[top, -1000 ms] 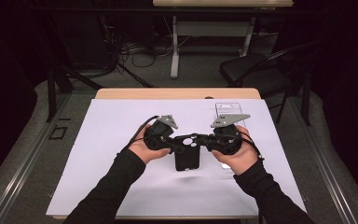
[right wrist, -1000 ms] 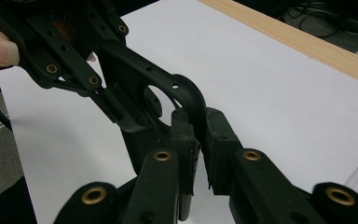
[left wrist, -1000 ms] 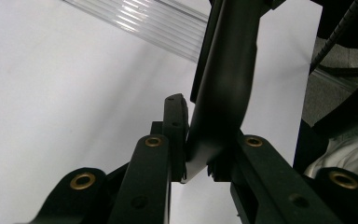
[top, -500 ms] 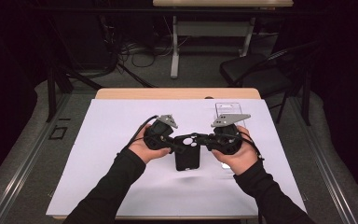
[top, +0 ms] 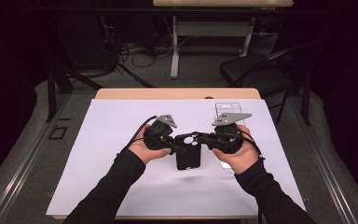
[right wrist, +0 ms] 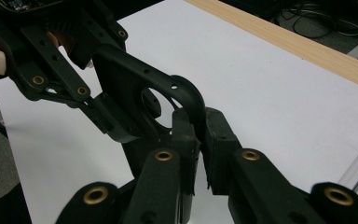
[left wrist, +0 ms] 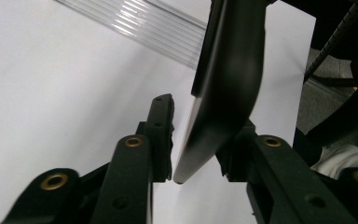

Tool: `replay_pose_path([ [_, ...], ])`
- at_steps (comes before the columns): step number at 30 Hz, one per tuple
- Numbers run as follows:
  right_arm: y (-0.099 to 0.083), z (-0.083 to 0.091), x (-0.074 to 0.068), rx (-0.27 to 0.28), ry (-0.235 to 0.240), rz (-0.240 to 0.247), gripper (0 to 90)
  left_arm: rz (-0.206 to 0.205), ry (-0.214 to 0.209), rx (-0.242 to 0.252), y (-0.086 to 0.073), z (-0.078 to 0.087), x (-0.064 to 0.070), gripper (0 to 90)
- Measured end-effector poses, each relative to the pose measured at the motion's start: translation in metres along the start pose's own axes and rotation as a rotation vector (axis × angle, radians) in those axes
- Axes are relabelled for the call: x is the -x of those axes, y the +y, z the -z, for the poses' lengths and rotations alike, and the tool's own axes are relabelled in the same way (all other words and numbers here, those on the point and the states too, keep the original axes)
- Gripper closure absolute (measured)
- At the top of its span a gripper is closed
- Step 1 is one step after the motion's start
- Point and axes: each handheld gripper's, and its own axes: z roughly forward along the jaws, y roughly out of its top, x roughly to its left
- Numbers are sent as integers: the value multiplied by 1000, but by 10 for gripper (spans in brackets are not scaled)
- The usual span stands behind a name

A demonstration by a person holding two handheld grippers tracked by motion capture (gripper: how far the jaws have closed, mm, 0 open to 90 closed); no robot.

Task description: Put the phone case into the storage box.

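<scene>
Little has shifted since a moment ago: both hands sit where they were, and the black phone case (top: pixel 188 151) hangs between them in much the same spot, perhaps a touch more upright.

Nearest the person, the left hand-held gripper (top: pixel 171 145) comes in at the case's left edge. Its own view shows the jaws set apart with the case's rim (left wrist: pixel 223 93) running between them; the right-hand jaw sits against the case, while a sliver of gap shows on the other side. So it brackets the edge, and I cannot tell whether it pinches firmly.

On the other side of the case, the right hand-held gripper (top: pixel 208 138) is clamped on the case's upper corner (right wrist: pixel 193 105), jaws closed tight on the rim beside the camera cut-out. That looks like the hold carrying the weight.

The case itself is lifted off the white sheet on the surface (top: pixel 98 154), held in the air between the two tools.

Just beyond the case, to its right, a clear tray (top: pixel 230 110) lies flat on the sheet.

With so little motion, I judge this a steadying pause while the case is passed or re-gripped.
</scene>
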Motion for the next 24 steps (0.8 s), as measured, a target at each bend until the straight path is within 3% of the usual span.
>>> replay_pose_path([
  [3,0,1,2,4,-6,-4,845,11,-10,8,-1,1,0,641],
  [12,0,4,7,5,-14,0,846,13,19,44,-5,4,-1,503],
  [24,1,11,15,9,-37,2,846,27,58,81,-18,18,-3,459],
])
